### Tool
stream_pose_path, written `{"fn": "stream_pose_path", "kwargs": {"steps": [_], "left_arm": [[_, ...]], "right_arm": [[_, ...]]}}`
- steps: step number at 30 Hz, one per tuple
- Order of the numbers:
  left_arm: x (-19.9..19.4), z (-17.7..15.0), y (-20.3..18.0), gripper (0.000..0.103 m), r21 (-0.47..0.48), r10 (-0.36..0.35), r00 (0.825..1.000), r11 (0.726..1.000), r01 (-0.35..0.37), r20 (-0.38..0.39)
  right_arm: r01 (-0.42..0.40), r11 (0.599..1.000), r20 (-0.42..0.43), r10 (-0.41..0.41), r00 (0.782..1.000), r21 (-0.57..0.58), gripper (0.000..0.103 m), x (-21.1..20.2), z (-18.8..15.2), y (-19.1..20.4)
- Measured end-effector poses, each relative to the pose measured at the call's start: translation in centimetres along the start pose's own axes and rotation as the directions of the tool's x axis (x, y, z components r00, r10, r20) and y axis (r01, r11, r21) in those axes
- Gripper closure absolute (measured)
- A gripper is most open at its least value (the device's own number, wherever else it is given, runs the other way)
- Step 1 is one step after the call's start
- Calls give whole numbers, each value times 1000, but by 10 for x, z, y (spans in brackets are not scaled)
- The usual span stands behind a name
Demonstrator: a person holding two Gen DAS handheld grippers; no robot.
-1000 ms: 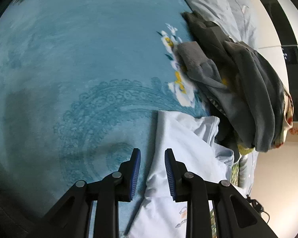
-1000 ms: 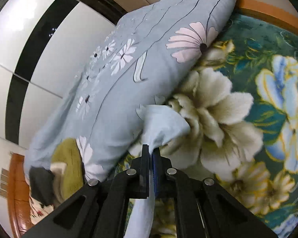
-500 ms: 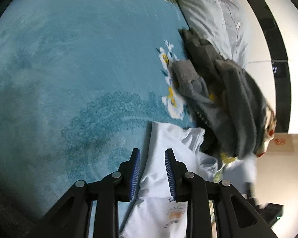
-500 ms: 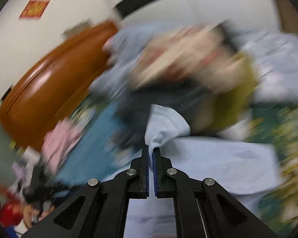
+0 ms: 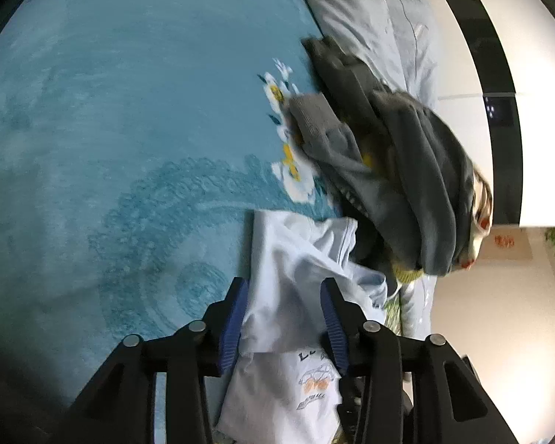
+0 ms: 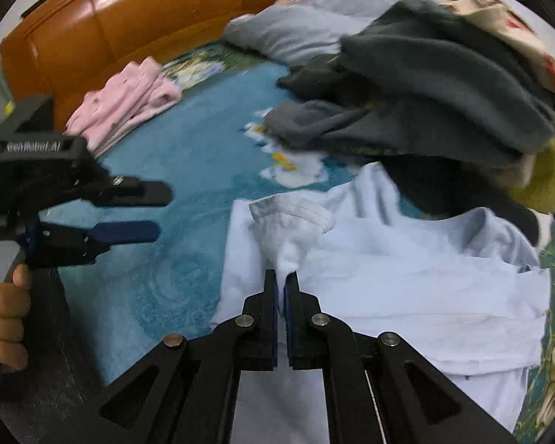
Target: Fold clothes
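A pale blue shirt [image 6: 407, 270] is spread on a teal blanket [image 5: 129, 129] and fills the lower centre and lower right of the right wrist view. A bunched fold of it is pinched between the closed fingers of the right gripper [image 6: 281, 288] at the lower centre of that frame, the fabric rising out of the jaws toward a turned-over hem. In the left wrist view the same shirt is seen at the lower centre, with a small printed drawing (cars and some lettering, too small to read) near the bottom edge. The left gripper [image 5: 283, 318] is held with its blue-padded fingers apart, one on each side of the shirt's edge, and nothing is clamped between them. In the right wrist view this gripper is seen at the left edge of the frame, gripped by a hand [image 6: 3, 325] at the lower left. A heap of dark grey clothes [image 6: 425, 92] is piled at the upper right, just beyond the shirt. A pink garment [image 6: 125, 100] lies at the upper left, against a brown headboard [image 6: 111, 11].
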State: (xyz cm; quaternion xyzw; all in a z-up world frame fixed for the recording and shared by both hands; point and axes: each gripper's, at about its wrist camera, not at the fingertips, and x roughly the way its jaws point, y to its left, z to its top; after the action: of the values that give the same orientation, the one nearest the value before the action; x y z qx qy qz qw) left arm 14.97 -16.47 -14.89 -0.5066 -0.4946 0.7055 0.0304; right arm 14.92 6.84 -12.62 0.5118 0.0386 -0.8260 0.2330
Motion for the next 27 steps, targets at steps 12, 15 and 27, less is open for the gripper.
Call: {"fn": "stream_pose_path", "kwargs": {"steps": [12, 15, 27], "left_arm": [[31, -7, -10, 50, 72, 116, 990, 991, -110, -76], [46, -13, -17, 50, 130, 156, 981, 982, -140, -117], [71, -38, -49, 94, 394, 316, 947, 878, -271, -52]], "right_arm": [[24, 999, -33, -25, 999, -28, 65, -13, -4, -35], [77, 997, -32, -76, 997, 23, 65, -22, -4, -67], [122, 938, -83, -100, 992, 324, 64, -33, -25, -155]]}}
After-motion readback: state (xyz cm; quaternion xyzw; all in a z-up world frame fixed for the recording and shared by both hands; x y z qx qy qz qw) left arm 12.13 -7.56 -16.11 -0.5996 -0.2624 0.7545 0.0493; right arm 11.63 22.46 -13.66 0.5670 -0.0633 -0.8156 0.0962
